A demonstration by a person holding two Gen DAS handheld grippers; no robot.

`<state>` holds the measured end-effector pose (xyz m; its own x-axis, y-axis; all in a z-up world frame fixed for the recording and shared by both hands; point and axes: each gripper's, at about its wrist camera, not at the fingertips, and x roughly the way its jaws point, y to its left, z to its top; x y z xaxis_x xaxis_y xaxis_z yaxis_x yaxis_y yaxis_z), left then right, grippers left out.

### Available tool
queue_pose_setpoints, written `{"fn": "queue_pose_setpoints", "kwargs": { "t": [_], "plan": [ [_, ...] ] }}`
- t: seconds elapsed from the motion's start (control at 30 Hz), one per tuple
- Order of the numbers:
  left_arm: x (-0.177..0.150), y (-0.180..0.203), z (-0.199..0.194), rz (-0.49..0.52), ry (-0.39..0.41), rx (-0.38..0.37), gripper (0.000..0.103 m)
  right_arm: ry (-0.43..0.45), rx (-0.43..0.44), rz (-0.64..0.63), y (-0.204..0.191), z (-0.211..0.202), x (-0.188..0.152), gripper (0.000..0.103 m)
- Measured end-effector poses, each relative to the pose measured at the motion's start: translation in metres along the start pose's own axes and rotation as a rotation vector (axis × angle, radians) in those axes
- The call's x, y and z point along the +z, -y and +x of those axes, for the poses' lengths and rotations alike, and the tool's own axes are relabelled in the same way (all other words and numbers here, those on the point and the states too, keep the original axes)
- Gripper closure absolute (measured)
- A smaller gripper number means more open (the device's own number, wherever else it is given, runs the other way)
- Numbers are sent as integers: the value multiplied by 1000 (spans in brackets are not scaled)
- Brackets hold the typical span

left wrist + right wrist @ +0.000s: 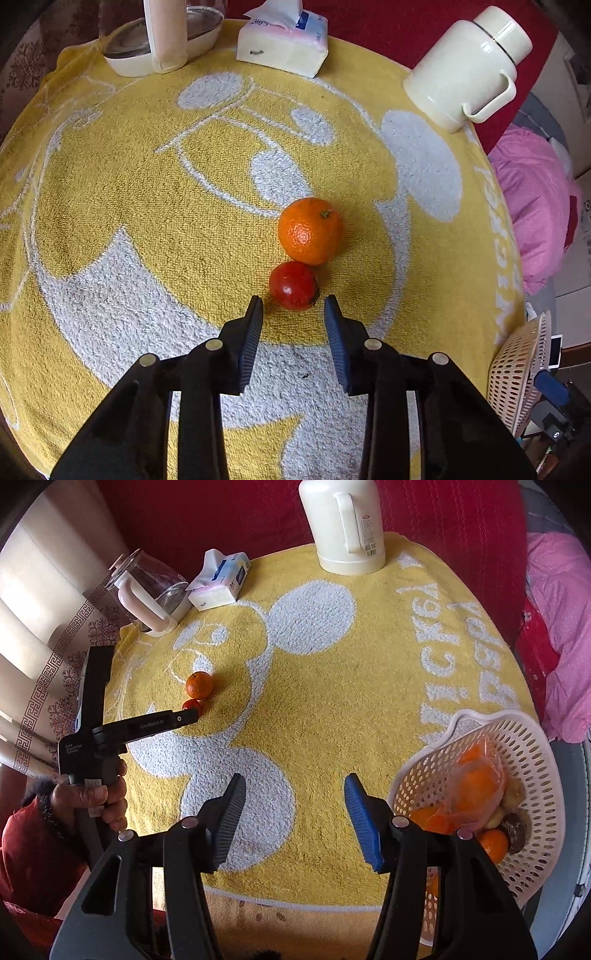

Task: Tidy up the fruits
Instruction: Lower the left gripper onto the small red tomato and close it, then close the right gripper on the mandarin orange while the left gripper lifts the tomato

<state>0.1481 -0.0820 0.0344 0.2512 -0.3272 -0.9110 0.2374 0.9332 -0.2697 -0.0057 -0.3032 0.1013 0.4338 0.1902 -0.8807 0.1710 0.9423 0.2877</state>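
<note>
A small red fruit [293, 285] lies on the yellow towel [147, 221], touching a larger orange mandarin [310, 230] just beyond it. My left gripper [293, 306] is open, its fingertips just short of the red fruit on either side. In the right wrist view the left gripper [190, 716] shows from the side by the red fruit [191, 704] and the mandarin [199, 685]. My right gripper [295, 786] is open and empty over the towel [332, 701]. A white perforated basket [532, 746] at the right holds several fruits, some in a plastic bag [476, 786].
A cream thermos jug [469, 64] [345, 524], a tissue pack [284, 40] [218, 579] and a glass pitcher [162, 33] [147, 590] stand along the far edge. The basket's rim [517, 373] shows at the right. Pink bedding [561, 627] lies beyond the table.
</note>
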Motion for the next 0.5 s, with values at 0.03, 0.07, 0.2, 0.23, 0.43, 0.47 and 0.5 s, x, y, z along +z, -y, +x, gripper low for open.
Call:
{"fn": "queue_pose_setpoints", "kwargs": {
  "t": [0.03,0.07,0.2,0.23,0.43,0.47,0.5],
  "plan": [
    [1,1,1,2,-1,-2,68,-4,0,2,1,2,0,46],
    [3,1,3,6,-2,-1,68,-9,0,5,1,4,-1,46],
    [9,0,9,10,-8,10,74,-20,2,11,0,10,0,46],
    [10,-2,9,7,-8,5,74,-20,3,10,0,11,0,46],
    [3,-9,0,10,-6,-6,76,-33,19,-12,-10,22,8,46],
    [1,-10,-4,6,2,-5,76,-36,24,-20,-13,26,10,46],
    [-1,-12,-10,1,12,-4,76,-40,32,-29,-17,29,13,46]
  ]
}}
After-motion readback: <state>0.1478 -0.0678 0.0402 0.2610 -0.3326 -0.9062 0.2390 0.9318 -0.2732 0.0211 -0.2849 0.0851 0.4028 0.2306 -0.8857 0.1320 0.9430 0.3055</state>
